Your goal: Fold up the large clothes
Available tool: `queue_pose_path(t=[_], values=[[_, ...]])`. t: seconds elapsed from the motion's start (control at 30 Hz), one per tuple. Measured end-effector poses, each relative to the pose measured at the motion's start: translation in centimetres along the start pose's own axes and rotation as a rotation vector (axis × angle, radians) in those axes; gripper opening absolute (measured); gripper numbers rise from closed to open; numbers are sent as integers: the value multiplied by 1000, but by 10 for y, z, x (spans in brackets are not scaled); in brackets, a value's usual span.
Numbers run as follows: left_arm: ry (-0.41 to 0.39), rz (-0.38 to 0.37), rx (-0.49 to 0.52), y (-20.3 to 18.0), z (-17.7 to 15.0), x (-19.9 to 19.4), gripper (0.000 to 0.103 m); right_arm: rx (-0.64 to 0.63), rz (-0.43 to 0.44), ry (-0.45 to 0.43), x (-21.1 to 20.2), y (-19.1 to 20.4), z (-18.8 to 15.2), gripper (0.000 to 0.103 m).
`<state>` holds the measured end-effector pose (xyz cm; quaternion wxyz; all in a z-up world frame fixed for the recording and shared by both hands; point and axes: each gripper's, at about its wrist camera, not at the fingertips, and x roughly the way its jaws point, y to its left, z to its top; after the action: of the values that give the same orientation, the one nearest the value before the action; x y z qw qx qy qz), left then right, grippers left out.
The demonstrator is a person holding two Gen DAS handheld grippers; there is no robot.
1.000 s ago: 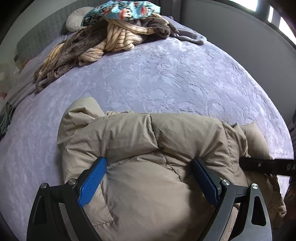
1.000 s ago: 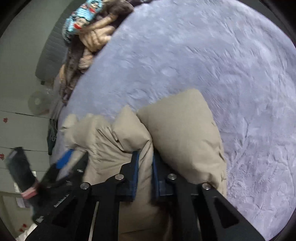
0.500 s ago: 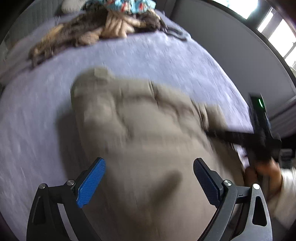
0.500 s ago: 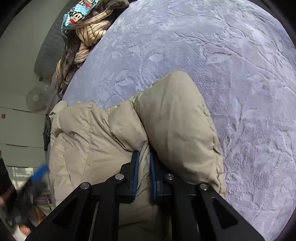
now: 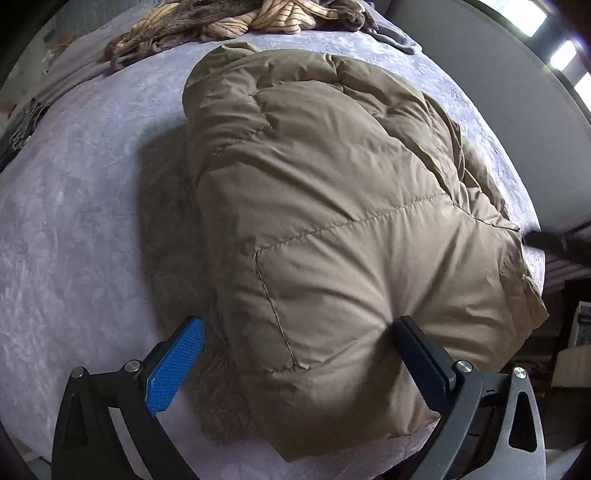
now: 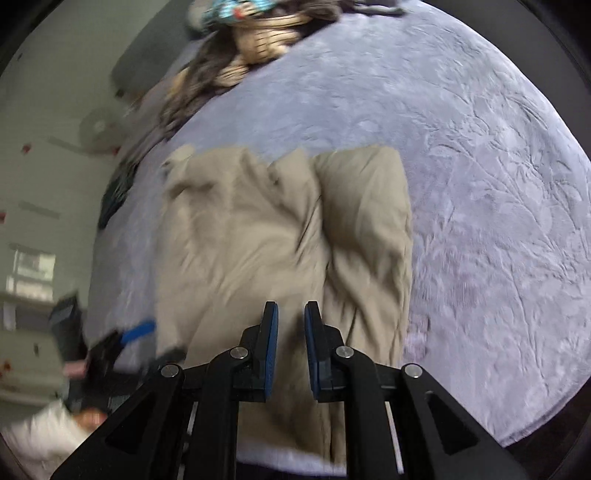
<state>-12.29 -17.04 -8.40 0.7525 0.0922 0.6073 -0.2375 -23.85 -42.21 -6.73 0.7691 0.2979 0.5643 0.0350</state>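
Note:
A tan puffer jacket [image 5: 332, 206] lies bunched on the lilac bedspread [image 5: 74, 221]; it also shows in the right wrist view [image 6: 280, 236]. My left gripper [image 5: 295, 343] is wide open over the jacket's near edge, its right finger [image 5: 421, 354] pressing into the fabric, its blue left pad [image 5: 177, 362] beside it. My right gripper [image 6: 291, 328] is above the jacket's near end, jaws slightly apart and holding nothing. The left gripper appears blurred at the left in the right wrist view [image 6: 129, 339].
A heap of striped and brown clothes [image 5: 236, 18] lies at the bed's far end, with a blue patterned item [image 6: 236, 7] on top. A grey wall [image 5: 480, 74] runs along the right. The bed's near edge [image 6: 280, 461] is just below the grippers.
My right gripper has let go of the jacket fold and pulled back above it. The left gripper swung closer over the jacket, which now lies spread out flatter.

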Motion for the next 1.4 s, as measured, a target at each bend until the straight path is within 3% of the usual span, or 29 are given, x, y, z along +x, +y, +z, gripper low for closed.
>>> queue_pose_path(t=[0.1,0.2,0.43,0.77,0.93,1.1,1.2,1.33,1.4], values=[[-1,3,-37,1,-7,2,103,-16,-26,72,14,-1,-19,16],[6,20,-48,-5,-11,3,103,60,-54,145,39,-17,-36,15],[6,51,-2,-11,-6,-12,103,112,-62,149,44,-25,-37,15],[-22,46,9,14,-8,-36,103,184,-110,48,32,-12,-48,16],[-36,50,49,27,-11,-46,103,197,-141,-48,9,9,-57,31],[-54,23,3,48,-16,-53,103,224,-167,-108,-10,24,-67,33],[-42,24,-16,56,-16,-53,103,222,-182,-124,-15,33,-64,40],[-30,31,-23,61,-11,-53,103,197,-196,-139,-20,42,-54,42],[-28,32,-33,63,-8,-51,103,190,-196,-139,-18,41,-46,50]])
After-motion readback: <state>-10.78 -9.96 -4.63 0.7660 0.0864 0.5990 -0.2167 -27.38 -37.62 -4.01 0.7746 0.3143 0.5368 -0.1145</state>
